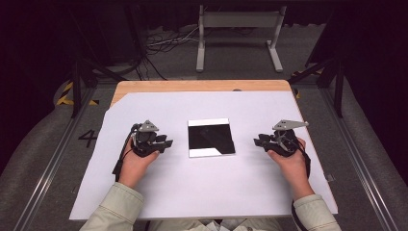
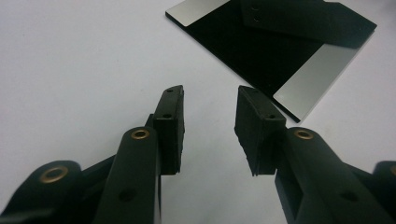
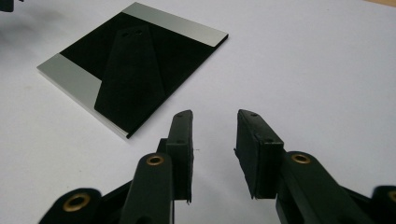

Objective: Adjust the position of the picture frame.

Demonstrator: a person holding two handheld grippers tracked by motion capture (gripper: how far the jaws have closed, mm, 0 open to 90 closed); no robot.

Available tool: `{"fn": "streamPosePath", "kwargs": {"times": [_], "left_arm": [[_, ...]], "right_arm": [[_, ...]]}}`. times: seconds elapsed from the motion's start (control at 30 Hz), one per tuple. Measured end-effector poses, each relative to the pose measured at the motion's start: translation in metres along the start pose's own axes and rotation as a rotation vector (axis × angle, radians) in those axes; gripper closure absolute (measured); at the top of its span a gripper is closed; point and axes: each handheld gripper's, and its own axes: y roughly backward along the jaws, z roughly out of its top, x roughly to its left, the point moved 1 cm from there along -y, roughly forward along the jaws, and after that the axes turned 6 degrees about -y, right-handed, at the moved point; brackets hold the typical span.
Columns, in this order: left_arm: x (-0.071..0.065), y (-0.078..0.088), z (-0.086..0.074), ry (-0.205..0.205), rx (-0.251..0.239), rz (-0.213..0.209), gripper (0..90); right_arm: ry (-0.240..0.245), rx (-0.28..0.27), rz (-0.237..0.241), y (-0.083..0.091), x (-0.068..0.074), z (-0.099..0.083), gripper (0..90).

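Observation:
A square plate [image 1: 210,137] with a glossy black middle and silver strips along two opposite edges lies flat in the centre of the white sheet. My left gripper [image 1: 165,143] rests on the sheet just left of it, jaws open and pointing at the plate. My right gripper [image 1: 259,141] sits to the plate's right, also open and aimed at it. In the left gripper view the plate [image 2: 275,46] lies beyond my empty left gripper [image 2: 210,100]. In the right gripper view the plate [image 3: 133,70] lies ahead and left of my empty right gripper [image 3: 214,123].
The white sheet [image 1: 202,192] covers most of a wooden table [image 1: 192,85]. A white metal stand [image 1: 239,33] and loose cables [image 1: 163,43] are on the floor behind the table. Dark rails run along both sides.

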Motion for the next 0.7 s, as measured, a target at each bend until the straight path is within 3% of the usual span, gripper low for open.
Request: {"fn": "streamPosePath", "kwargs": {"times": [0.07, 0.2, 0.3, 0.47, 0.7], "left_arm": [[-0.001, 0.000, 0.000, 0.002, 0.001, 0.004, 64.0], [-0.004, -0.002, 0.001, -0.007, 0.015, 0.017, 71.3], [-0.007, -0.004, 0.002, 0.002, 0.019, 0.011, 74.8], [-0.011, -0.006, 0.003, -0.008, 0.020, 0.007, 76.7], [-0.011, -0.004, 0.003, -0.003, 0.016, 0.010, 75.8]], "right_arm": [[0.003, 0.004, 0.002, 0.000, 0.001, 0.000, 68.4], [0.030, 0.022, 0.004, -0.002, 0.007, 0.003, 84.5], [0.043, 0.034, 0.010, -0.005, 0.011, 0.004, 89.8], [0.070, 0.065, 0.035, -0.016, 0.023, 0.007, 89.9], [0.052, 0.098, 0.079, -0.025, 0.033, 0.020, 83.5]]}}
